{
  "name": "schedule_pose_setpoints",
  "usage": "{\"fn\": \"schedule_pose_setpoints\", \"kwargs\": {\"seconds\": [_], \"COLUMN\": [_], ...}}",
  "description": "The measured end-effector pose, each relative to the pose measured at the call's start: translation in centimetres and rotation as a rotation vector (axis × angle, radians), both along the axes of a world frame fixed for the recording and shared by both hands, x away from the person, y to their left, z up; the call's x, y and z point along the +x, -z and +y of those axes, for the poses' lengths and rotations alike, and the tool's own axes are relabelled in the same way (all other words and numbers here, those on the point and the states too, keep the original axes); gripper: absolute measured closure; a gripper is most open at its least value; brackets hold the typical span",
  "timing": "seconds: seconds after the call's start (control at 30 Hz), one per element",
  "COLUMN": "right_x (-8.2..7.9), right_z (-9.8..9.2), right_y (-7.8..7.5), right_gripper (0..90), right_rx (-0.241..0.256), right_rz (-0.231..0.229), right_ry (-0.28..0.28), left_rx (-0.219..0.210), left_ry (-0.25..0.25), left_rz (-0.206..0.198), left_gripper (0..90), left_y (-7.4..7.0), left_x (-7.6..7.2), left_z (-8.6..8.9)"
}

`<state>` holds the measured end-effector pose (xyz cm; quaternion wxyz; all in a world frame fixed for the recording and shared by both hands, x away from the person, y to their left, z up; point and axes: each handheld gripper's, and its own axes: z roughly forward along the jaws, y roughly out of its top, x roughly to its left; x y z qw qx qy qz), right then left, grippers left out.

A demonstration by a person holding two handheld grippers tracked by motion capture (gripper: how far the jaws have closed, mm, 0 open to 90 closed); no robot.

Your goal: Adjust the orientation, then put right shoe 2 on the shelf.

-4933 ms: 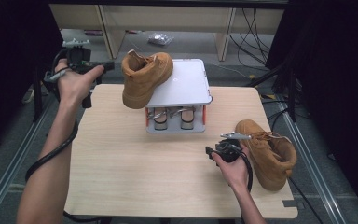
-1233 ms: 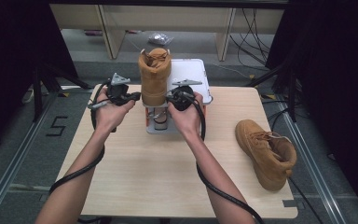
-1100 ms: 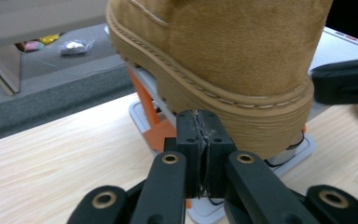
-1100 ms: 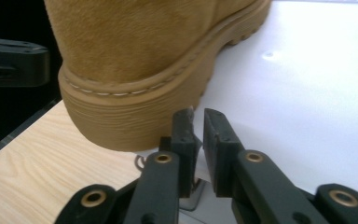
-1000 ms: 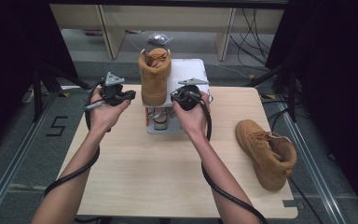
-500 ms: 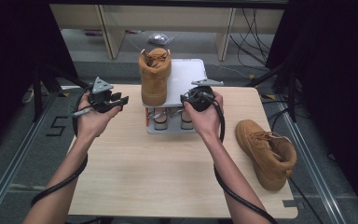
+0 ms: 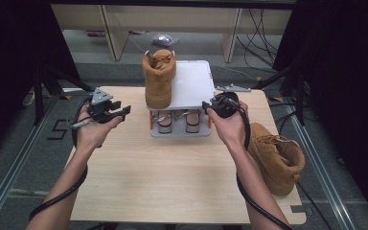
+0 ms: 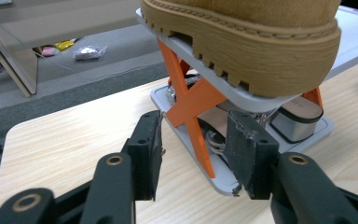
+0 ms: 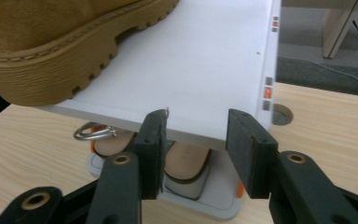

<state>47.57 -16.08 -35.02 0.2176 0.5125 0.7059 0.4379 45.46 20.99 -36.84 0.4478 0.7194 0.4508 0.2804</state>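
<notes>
Since the previous frame both hands have drawn farther apart and slightly nearer the person. Left gripper [image 7: 119, 111]: jaws parted, empty, left of the white two-tier stand with orange braces [image 7: 194, 86]. Right gripper [image 7: 210, 102]: jaws parted, empty, at the stand's front right corner. Tan suede lace-up boot [image 7: 159, 79]: upright on the stand's top plate. Second tan boot [image 7: 275, 155]: on its side on the light wooden surface [image 7: 163, 182], right edge.

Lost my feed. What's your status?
Left gripper open, empty. Right gripper open, empty. One boot upright on rack, other boot on table. Nothing obstructing.
</notes>
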Motion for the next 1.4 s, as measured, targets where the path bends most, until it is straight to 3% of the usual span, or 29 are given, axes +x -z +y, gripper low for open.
{"fn": "schedule_pose_setpoints", "kwargs": {"seconds": [0.23,0.57,0.7,0.87,0.9,0.97,1.13,1.2,1.33,1.4], "right_x": [-0.2,-0.7,-1.1,-1.1,-1.3,-1.2,-1.4,-1.7,-2.2,-2.4], "right_z": [-1.7,-3.1,-4.0,-6.0,-6.2,-7.1,-9.1,-9.8,-11.1,-11.6], "right_y": [0.5,1.6,1.8,2.0,2.0,2.1,2.5,2.6,2.7,2.8], "right_gripper": [57.2,55.4,56.0,56.9,56.9,57.1,57.3,57.4,57.5,57.5], "right_rx": [0.000,-0.012,-0.010,-0.055,-0.042,-0.076,-0.099,-0.090,-0.097,-0.105], "right_rz": [0.022,0.055,0.091,0.098,0.124,0.115,0.150,0.196,0.228,0.213], "right_ry": [0.015,0.016,0.044,0.046,0.070,0.056,0.054,0.083,0.108,0.123], "left_rx": [-0.008,-0.013,-0.015,-0.029,-0.032,-0.035,-0.044,-0.043,-0.041,-0.042], "left_ry": [-0.010,-0.013,-0.015,-0.006,-0.008,-0.005,0.000,-0.008,0.001,0.006], "left_rz": [0.023,0.025,0.030,0.036,0.036,0.038,0.046,0.046,0.055,0.057], "left_gripper": [57.9,60.1,61.5,62.1,62.4,62.9,63.6,63.7,63.5,63.1], "left_y": [0.9,1.7,2.1,2.6,2.6,2.7,3.0,3.2,3.7,3.9], "left_x": [-0.4,-1.2,-1.6,-1.9,-1.9,-1.9,-2.1,-2.2,-2.6,-2.8], "left_z": [0.4,0.6,0.8,0.6,0.6,0.3,0.0,0.1,0.2,0.3]}}
